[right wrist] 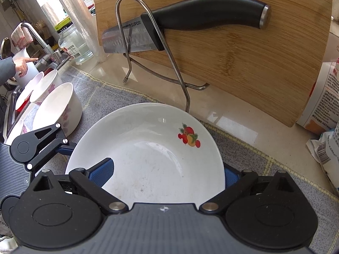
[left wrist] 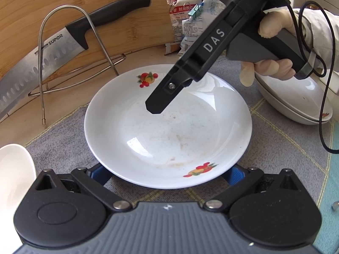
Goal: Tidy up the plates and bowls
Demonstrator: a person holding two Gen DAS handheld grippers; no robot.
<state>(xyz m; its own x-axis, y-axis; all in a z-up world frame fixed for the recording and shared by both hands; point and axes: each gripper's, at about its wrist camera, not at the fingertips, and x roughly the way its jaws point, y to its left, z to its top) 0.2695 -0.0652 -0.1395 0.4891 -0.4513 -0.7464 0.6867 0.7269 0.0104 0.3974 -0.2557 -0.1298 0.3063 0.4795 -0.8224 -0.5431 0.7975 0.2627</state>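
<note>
A white plate [left wrist: 167, 131] with fruit prints lies on the grey mat [left wrist: 63, 131]. My left gripper [left wrist: 168, 176] stands open at its near rim, and the rim hides both blue fingertips. In the right wrist view the same plate [right wrist: 152, 148] fills the gap of my right gripper [right wrist: 167, 174], which is open. Its left finger [right wrist: 103, 171] lies over the plate's inside, while the right finger [right wrist: 231, 177] sits beyond the rim. From the left wrist view this gripper's finger [left wrist: 156, 103] hovers above the plate, held by a gloved hand [left wrist: 273, 67].
A wire rack [right wrist: 148, 42] holds a knife [right wrist: 190, 19] against a bamboo cutting board [right wrist: 243, 63] behind the plate. White bowls [right wrist: 57, 110] stand to the left by the sink. Another white dish [left wrist: 296, 101] lies to the right, near food bags [left wrist: 190, 21]. A person's hand [right wrist: 21, 63] holds a jug at the tap.
</note>
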